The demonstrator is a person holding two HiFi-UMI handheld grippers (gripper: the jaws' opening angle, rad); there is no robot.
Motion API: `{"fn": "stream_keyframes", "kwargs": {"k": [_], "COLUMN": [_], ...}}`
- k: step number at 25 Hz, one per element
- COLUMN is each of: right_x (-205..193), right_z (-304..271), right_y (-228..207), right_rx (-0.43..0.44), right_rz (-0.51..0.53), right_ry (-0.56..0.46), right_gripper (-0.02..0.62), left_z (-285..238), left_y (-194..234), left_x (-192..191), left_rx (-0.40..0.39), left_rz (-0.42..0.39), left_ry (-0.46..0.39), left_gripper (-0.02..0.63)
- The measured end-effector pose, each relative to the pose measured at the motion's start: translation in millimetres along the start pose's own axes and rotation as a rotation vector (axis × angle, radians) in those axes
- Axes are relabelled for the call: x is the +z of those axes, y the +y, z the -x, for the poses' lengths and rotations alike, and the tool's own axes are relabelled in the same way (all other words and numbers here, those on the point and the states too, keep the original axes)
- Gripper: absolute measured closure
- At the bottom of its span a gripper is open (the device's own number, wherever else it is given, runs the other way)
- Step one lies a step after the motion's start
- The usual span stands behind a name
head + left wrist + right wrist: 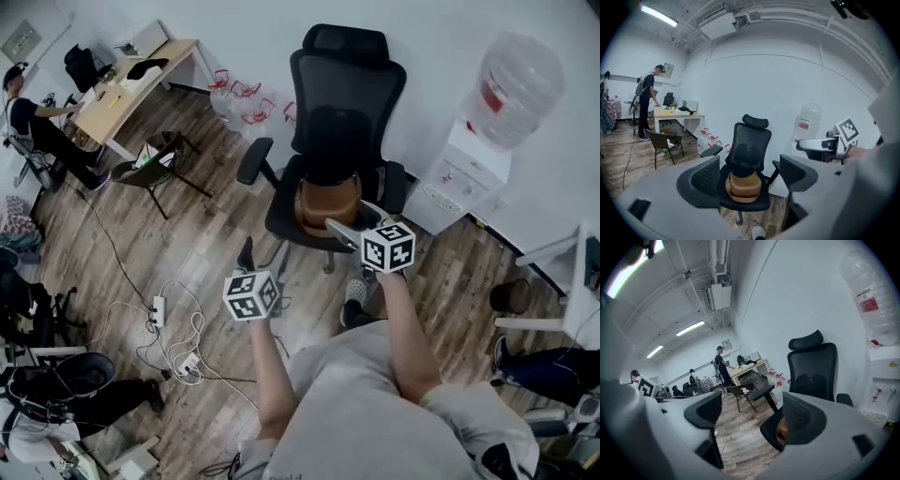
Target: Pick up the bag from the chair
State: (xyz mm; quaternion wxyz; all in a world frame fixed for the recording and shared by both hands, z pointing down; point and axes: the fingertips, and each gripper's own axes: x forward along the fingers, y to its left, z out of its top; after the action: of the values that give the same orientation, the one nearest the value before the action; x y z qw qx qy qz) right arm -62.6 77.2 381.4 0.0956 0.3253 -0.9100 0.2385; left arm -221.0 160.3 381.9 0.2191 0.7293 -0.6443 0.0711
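Note:
A brown bag (328,201) sits on the seat of a black office chair (339,112) against the white wall. My right gripper (343,232) reaches toward the seat's front edge, just short of the bag, open and empty. My left gripper (246,255) hangs lower and to the left, over the floor, also open. In the left gripper view the bag (743,185) shows at a distance between the spread jaws of the left gripper (750,176). In the right gripper view, the right gripper (752,416) is open and its right jaw hides most of the bag (780,431).
A water dispenser (480,155) stands right of the chair. Water jugs with red handles (248,101) line the wall to its left. A brown folding chair (155,165), a desk (141,80) and a power strip with cables (173,337) lie to the left. People stand and sit at the far left.

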Motion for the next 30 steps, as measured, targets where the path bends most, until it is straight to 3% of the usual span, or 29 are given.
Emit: {"fn": "stream_keyframes", "kwargs": {"k": [6, 11, 15, 18, 22, 26, 30], "right_x": [44, 61, 58, 43, 17, 17, 11], "right_z": [-13, -26, -29, -18, -17, -20, -27], "right_y": [-56, -106, -137, -154, -165, -187, -202], "right_rx": [0.038, 0.030, 0.018, 0.005, -0.001, -0.038, -0.078], "right_rz": [-0.107, -0.122, -0.149, -0.169, -0.130, -0.102, -0.134], "right_ry": [-0.062, -0.064, -0.073, -0.054, 0.008, 0.016, 0.028], "right_gripper": [0.187, 0.187, 0.189, 0.201, 0.201, 0.202, 0.208], "left_z": [-55, -99, -125, -130, -151, -177, -204], "left_y": [-14, -21, -22, -33, -40, -47, -44], "left_x": [32, 50, 67, 58, 47, 43, 41], "left_rx": [0.034, 0.062, 0.088, 0.116, 0.101, 0.077, 0.040], "left_rz": [-0.027, -0.041, -0.044, -0.021, -0.028, -0.023, -0.033], "left_ry": [0.005, 0.018, -0.009, -0.017, 0.024, 0.046, 0.084], "left_gripper": [0.236, 0.236, 0.236, 0.236, 0.236, 0.236, 0.236]}}
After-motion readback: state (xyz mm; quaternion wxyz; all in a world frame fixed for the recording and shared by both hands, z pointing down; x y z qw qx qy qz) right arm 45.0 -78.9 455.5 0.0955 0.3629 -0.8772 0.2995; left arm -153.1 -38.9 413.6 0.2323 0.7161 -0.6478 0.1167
